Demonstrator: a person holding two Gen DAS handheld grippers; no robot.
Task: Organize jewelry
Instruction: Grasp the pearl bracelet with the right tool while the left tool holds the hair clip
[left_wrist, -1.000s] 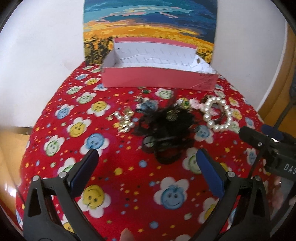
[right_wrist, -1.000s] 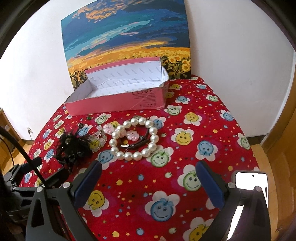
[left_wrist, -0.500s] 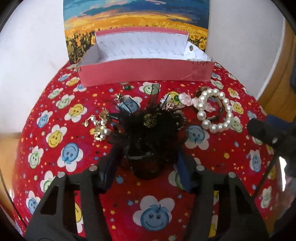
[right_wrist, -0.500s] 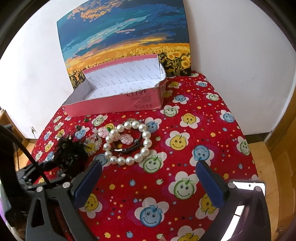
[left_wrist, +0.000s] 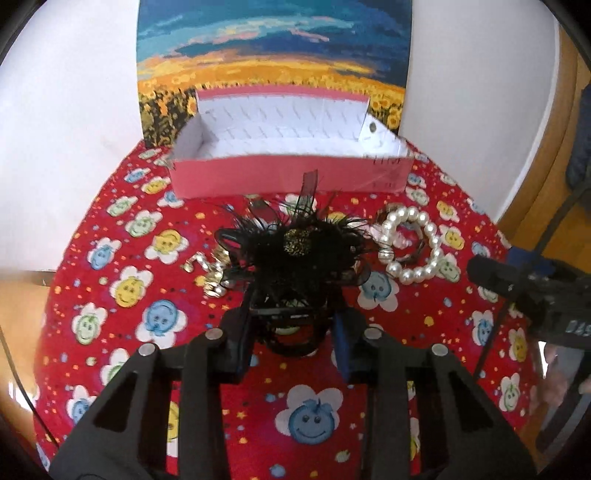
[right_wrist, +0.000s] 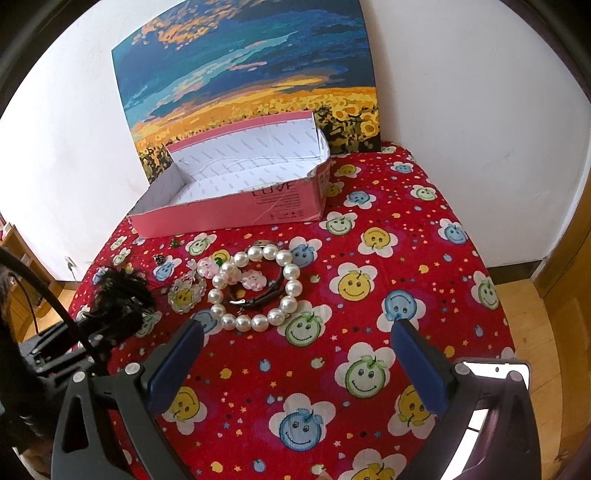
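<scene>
"LOVE" printed dark on the near pink wall of the pink box, smaller lines under it too fine to read. White letters "DAS" on the black housing at the right edge of the left view. Left gripper narrowing, jaws closing on the base of the black feather hairpiece, feathers fanning out just ahead of the fingertips. Pearl bracelet ahead and right of it on the red smiley-face cloth, gold trinkets ahead and left, box beyond. Right gripper spread wide, holding nothing, pearl bracelet just ahead of its left finger, brown band inside the ring
</scene>
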